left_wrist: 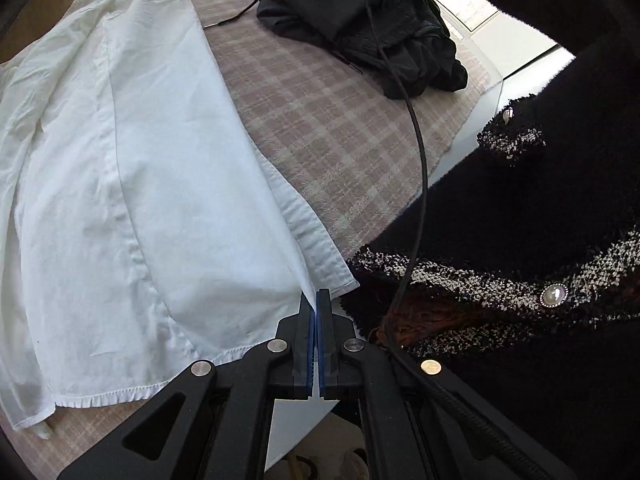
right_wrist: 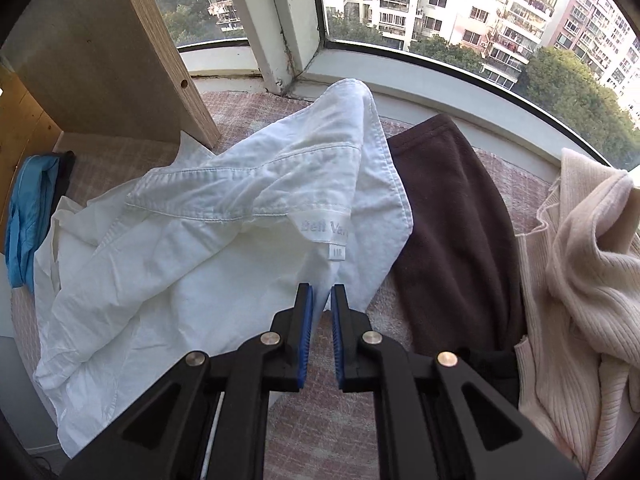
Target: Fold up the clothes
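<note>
White shirt (left_wrist: 132,168) lies spread on the checked pink-grey blanket (left_wrist: 320,128), hem twd me in the L wrist view, collar end w/ the neck label (right_wrist: 326,227) showing in the R wrist view. I've got the left gripper (left_wrist: 315,300) clenched on the shirt's lower corner, right by the button placket; blue pads (left_wrist: 311,328) nearly touching, thin fabric pinched betw them. Right gripper (right_wrist: 322,294) grips the shirt just below the neck label: jaws sit a little apart w/ white cloth running down betw them, and I think it's pinched, tho the fisheye makes contact hard to judge. Collar (right_wrist: 352,120) is lifted off the blanket, standing up in a peak.

Outward from there: a dark brown garment (right_wrist: 452,232) lies flat just beside the shirt on its R, a cream ribbed knit (right_wrist: 580,280) heaped beyond that. Blue cloth (right_wrist: 28,216) sits far L by a wooden panel (right_wrist: 100,60). In the L view a black clothes pile (left_wrist: 372,24) rests further up the blanket, and a person's black tweed-trimmed sleeve (left_wrist: 520,240) w/ a pearl button (left_wrist: 554,295) fills the R side; a black cable (left_wrist: 418,152) crosses in front.
</note>
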Motion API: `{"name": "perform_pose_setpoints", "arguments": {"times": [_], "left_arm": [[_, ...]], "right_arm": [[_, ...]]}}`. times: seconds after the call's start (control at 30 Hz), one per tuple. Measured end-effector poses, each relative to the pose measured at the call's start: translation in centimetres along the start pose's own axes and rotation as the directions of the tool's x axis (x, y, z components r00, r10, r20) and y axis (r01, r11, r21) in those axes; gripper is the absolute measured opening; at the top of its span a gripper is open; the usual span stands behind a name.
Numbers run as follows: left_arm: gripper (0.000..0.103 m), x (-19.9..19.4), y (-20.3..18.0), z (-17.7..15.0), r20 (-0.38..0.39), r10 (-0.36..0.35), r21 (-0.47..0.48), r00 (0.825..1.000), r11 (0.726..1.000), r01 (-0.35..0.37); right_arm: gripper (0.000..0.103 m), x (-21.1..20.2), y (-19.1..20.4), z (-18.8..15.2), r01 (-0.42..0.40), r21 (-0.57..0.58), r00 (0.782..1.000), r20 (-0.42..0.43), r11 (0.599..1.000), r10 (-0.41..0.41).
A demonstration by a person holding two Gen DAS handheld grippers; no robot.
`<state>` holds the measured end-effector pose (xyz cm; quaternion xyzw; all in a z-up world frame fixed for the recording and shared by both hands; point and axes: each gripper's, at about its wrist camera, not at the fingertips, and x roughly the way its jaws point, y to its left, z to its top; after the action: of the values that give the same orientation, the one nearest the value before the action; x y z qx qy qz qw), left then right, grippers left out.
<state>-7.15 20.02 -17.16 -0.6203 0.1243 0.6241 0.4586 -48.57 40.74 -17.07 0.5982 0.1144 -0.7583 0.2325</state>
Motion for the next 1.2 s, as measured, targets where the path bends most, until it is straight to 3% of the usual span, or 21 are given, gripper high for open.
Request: {"name": "perform_pose_setpoints", "arguments": {"times": [0.1, 0.27, 0.33, 0.47, 0.6, 0.7, 0.8, 0.87, 0.97, 1.13, 1.2], "left_arm": [[0.0, 0.7, -0.5, 0.2, 0.009, -0.05, -0.014, 0.999, 0.999, 0.051], [0.001, 1.9, -0.3, 0.3, -0.028, -0.057, -0.016, 0.998, 0.998, 0.057], [0.004, 2.2, -0.2, 0.2, -0.049, -0.037, -0.012, 0.998, 0.999, 0.036], [0.018, 2.3, -0.4, 0.1, -0.074, 0.016, -0.039, 0.997, 0.999, -0.019], [0.022, -1.1, -0.7, -1.6, -0.021, 0.052, -0.084, 0.998, 0.995, -0.053], [0.023, -4.8, 0.7, -3.7, 0.025, 0.12, -0.132, 0.992, 0.984, -0.116], [0.028, -8.3, 4.4, -5.9, 0.054, 0.241, -0.234, 0.969, 0.947, -0.222], [0.031, -10.3, 7.7, -7.3, 0.049, 0.331, -0.295, 0.942, 0.906, -0.303], [0.036, -11.7, 12.7, -8.9, 0.001, 0.439, -0.36, 0.898, 0.838, -0.409], [0.037, -11.1, 18.4, -9.8, -0.044, 0.424, -0.386, 0.905, 0.828, -0.407], [0.038, -10.5, 19.6, -9.8, -0.075, 0.436, -0.364, 0.897, 0.825, -0.432]], "right_arm": [[0.01, 0.3, -0.4, -0.1, 0.033, -0.013, 0.999, 0.011, 0.999, -0.033], [0.01, 1.8, -0.4, -0.6, 0.085, -0.06, 0.996, 0.002, 0.995, -0.085], [0.01, 2.0, -0.5, -0.8, 0.083, -0.056, 0.996, 0.018, 0.995, -0.082], [0.022, 2.3, -1.3, -0.8, 0.058, -0.018, 0.998, -0.026, 0.998, -0.058], [0.023, 0.1, -2.2, -1.2, 0.084, -0.028, 0.996, -0.019, 0.996, -0.085], [0.023, -2.5, -3.5, -1.6, 0.095, 0.02, 0.995, 0.015, 0.995, -0.095], [0.023, -5.1, -3.4, -2.0, 0.066, 0.051, 0.996, 0.064, 0.996, -0.069], [0.035, -6.1, -1.9, -2.4, 0.012, 0.033, 0.997, 0.071, 0.999, -0.014], [0.039, -5.9, 2.5, -2.6, -0.012, -0.045, 0.998, 0.061, 0.999, 0.015], [0.039, -3.8, 9.2, -2.9, -0.041, -0.145, 0.999, 0.007, 0.989, 0.043], [0.039, -3.1, 10.8, -2.7, -0.051, -0.156, 0.999, -0.018, 0.986, 0.049]]}}
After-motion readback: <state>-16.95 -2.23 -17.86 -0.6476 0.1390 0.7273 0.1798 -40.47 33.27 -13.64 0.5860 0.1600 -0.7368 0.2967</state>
